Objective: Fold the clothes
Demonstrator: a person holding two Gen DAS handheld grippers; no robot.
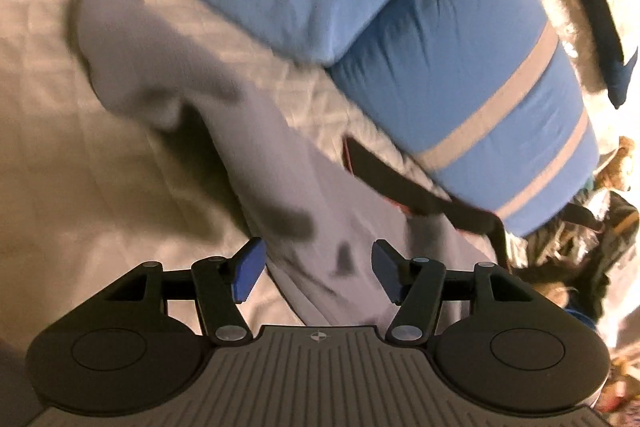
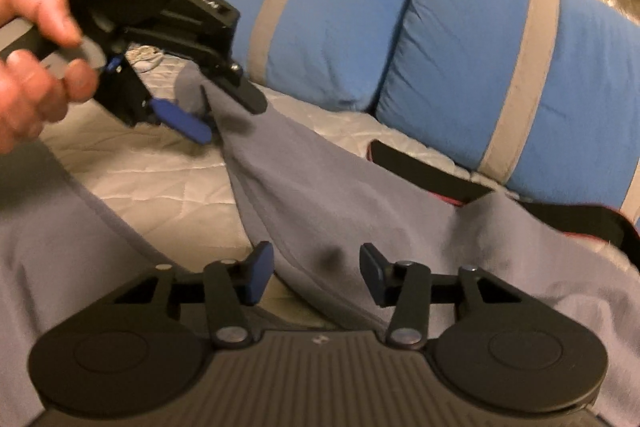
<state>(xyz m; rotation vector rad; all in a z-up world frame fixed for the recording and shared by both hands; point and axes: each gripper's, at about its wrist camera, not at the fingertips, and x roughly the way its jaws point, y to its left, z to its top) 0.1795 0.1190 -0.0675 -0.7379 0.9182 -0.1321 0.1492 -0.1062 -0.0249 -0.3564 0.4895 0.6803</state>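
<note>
Barely begun: both my tools, left tool (image 1: 318, 273) and right tool (image 2: 316, 273), are spread over the unfolded shirt (image 2: 320, 179) on the bed (image 2: 168, 183).

A home bedroom: a quilted white bedspread (image 1: 80, 155) ahead of the tool, two blue pillows (image 2: 460, 67) beyond it.

Two big blue pillows (image 2: 400, 27) with grey stripes lie side by side, touching, along the far edge of the bed (image 2: 160, 171). The bed has a white quilted cover. A black strap (image 2: 424, 171) lies on the bed just beside the right pillow.
</note>
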